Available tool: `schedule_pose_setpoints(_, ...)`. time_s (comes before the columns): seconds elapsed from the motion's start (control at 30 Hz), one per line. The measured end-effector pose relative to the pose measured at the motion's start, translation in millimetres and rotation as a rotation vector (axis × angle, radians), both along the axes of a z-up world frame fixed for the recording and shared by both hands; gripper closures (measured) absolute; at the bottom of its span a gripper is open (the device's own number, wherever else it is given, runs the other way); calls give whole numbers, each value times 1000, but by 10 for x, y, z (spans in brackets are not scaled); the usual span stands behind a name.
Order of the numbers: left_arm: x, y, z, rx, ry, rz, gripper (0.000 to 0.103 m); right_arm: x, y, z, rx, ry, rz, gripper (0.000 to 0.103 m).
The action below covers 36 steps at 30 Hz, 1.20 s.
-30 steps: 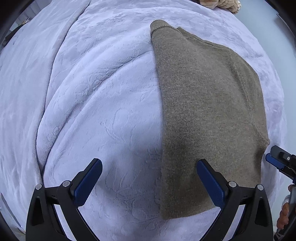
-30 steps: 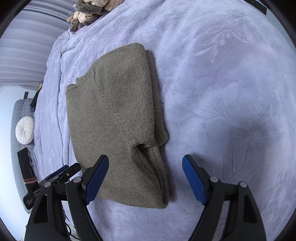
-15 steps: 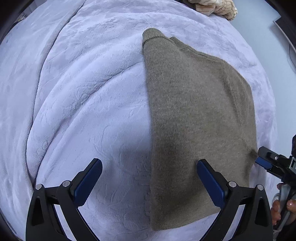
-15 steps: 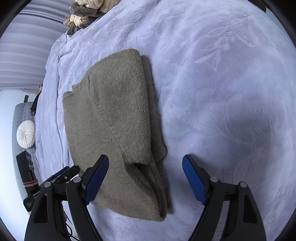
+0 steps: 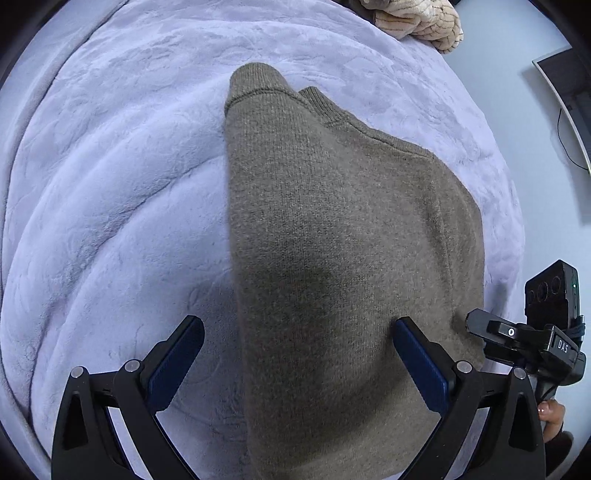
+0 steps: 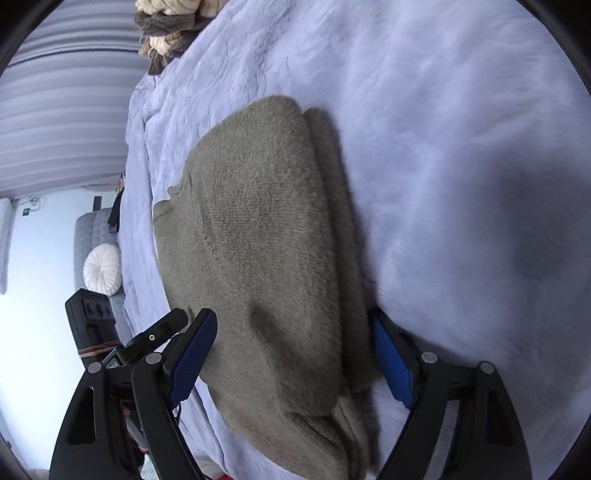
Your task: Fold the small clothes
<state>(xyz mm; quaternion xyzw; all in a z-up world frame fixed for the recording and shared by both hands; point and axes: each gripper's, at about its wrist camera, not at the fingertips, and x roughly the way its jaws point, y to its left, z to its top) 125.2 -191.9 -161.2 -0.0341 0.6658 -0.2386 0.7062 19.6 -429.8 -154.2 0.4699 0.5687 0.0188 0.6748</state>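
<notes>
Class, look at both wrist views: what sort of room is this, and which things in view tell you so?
Most likely a bedroom. The folded sweater lies on a plush lavender bedspread, more clothes are heaped at its far edge, and a round white cushion rests on a quilted grey seat beside it.

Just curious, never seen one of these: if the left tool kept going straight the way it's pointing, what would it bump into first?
Most likely the folded olive sweater, lying between the open left tool fingers on the lavender blanket. Depth is hard to judge.
</notes>
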Motion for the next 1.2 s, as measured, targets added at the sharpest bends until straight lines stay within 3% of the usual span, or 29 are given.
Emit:
schedule_pose_setpoints(0.1, 2, -72, -81, 3, 11, -6, 0, 128, 87, -29, -16, 18, 27, 17)
schedule_pose_setpoints(0.27, 4, -88, -119, -17, 19, -8, 0, 226, 263, 253, -14, -121, 154, 17)
schedule_pose_setpoints(0.37, 16, -142, -132, -24, 15, -20, 0, 190, 226, 275, -24, -129, 186, 17)
schedule_pose_setpoints(0.47, 40, -159, -141, -33, 11, -24, 0, 90, 56, 142, -75, -65, 160, 17)
schedule_pose_setpoints(0.6, 64, -215, -164, -55, 15, -23, 0, 9, -74, 20, -12, -65, 101, 17)
schedule_pose_setpoints(0.77, 47, -396, -207, -51, 12, -54, 0, 227, 120, -91, 82, -101, 127, 17)
schedule_pose_setpoints(0.87, 65, -393, -250, -70, 44, -33, 1, 273, 154, -194, 88, -78, 82, 17)
schedule_pose_setpoints(0.9, 72, -381, -252, -80, 54, -25, 7, 245, 138, -202, 102, -82, 51, 18)
schedule_pose_setpoints(0.97, 68, -340, -218, -96, 51, -18, 17, 199, 106, -208, 112, -69, 7, 36)
schedule_pose_setpoints(1.0, 60, -331, -198, -106, 49, -18, 26, 183, 97, -222, 107, -49, -4, 57)
schedule_pose_setpoints(1.03, 53, -303, -173, -116, 46, -18, 30, 167, 100, -246, 117, -34, -12, 62)
schedule_pose_setpoints(1.1, 44, -251, -107, -150, 43, -14, 48, 146, 130, -214, 128, -50, -28, 70)
schedule_pose_setpoints(1.2, 19, -174, -10, -191, 45, -13, 52, 128, 195, -83, 163, -101, -34, 71)
